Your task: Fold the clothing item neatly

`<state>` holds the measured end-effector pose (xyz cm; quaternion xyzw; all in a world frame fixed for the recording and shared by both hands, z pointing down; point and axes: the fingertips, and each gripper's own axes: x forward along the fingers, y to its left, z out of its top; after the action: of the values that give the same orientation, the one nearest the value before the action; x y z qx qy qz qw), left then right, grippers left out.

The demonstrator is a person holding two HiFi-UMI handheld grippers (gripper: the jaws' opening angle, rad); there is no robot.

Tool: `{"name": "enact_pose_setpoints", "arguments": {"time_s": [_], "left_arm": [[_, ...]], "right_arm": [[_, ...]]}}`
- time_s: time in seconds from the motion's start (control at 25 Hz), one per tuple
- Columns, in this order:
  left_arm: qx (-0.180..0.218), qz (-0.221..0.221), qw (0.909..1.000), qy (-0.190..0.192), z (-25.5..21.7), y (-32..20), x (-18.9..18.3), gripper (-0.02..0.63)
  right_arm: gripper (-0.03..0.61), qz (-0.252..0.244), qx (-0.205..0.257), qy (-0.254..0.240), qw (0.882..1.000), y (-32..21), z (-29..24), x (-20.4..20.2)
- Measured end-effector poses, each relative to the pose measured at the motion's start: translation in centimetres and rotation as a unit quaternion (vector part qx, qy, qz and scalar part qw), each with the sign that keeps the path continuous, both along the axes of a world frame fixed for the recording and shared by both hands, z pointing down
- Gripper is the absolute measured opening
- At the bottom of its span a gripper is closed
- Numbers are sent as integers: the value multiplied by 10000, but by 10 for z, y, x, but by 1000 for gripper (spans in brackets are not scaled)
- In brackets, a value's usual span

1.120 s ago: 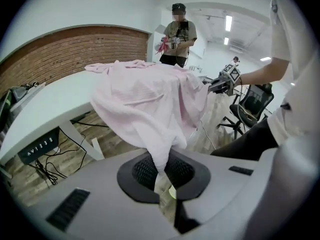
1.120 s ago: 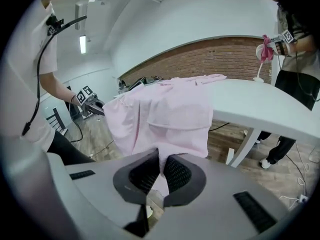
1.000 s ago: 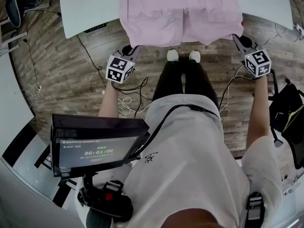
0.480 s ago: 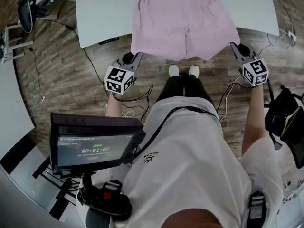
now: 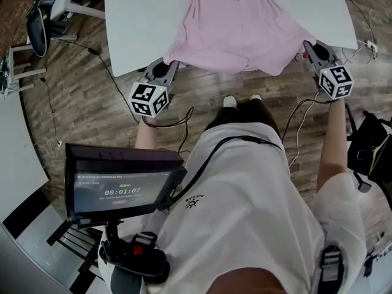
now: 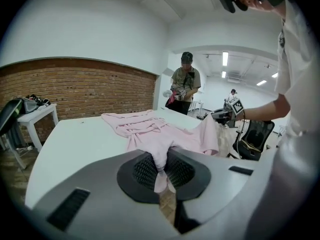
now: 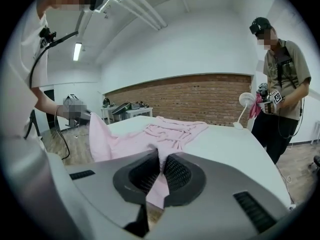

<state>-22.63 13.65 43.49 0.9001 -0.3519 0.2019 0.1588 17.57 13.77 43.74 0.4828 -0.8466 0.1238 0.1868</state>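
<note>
A pink garment point(image 5: 236, 29) lies spread on the white table point(image 5: 135, 17), its near hem lifted off the table's front edge. My left gripper point(image 5: 168, 66) is shut on the hem's left corner, and pink cloth point(image 6: 159, 156) is pinched between its jaws in the left gripper view. My right gripper point(image 5: 306, 46) is shut on the hem's right corner, with pink cloth point(image 7: 162, 164) caught between its jaws in the right gripper view. The garment's far part point(image 7: 172, 130) lies bunched and wrinkled with a tie across it.
Wooden floor point(image 5: 86, 103) lies in front of the table, with cables point(image 5: 177, 124) trailing on it. A black bag point(image 5: 370, 146) sits at the right. A second person point(image 7: 282, 79) stands beyond the table's far side. A small table with gear point(image 6: 30, 114) stands by the brick wall.
Both grippers have risen and moved toward the table with the hem's corners in them. The hem that hung below the table edge is now lifted to about table level.
</note>
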Motion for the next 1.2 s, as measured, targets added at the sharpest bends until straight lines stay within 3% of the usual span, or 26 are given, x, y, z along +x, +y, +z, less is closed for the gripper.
{"name": "enact_pose_setpoints", "arguments": {"time_s": [0.48, 0.72, 0.96, 1.2], "left_arm": [[274, -180, 9990, 319, -49, -61, 14, 12], [-255, -1095, 9911, 707, -30, -112, -15, 12], [-537, -1823, 9803, 538, 4, -133, -45, 12], [-820, -2380, 9655, 661, 22, -161, -63, 12]], "right_arm": [[14, -202, 474, -70, 9986, -64, -48, -6], [14, -225, 223, -224, 9992, -120, -31, 13], [14, -244, -131, -305, 9991, -158, 9, 36], [14, -157, -422, -281, 9986, -190, 32, 50]]}}
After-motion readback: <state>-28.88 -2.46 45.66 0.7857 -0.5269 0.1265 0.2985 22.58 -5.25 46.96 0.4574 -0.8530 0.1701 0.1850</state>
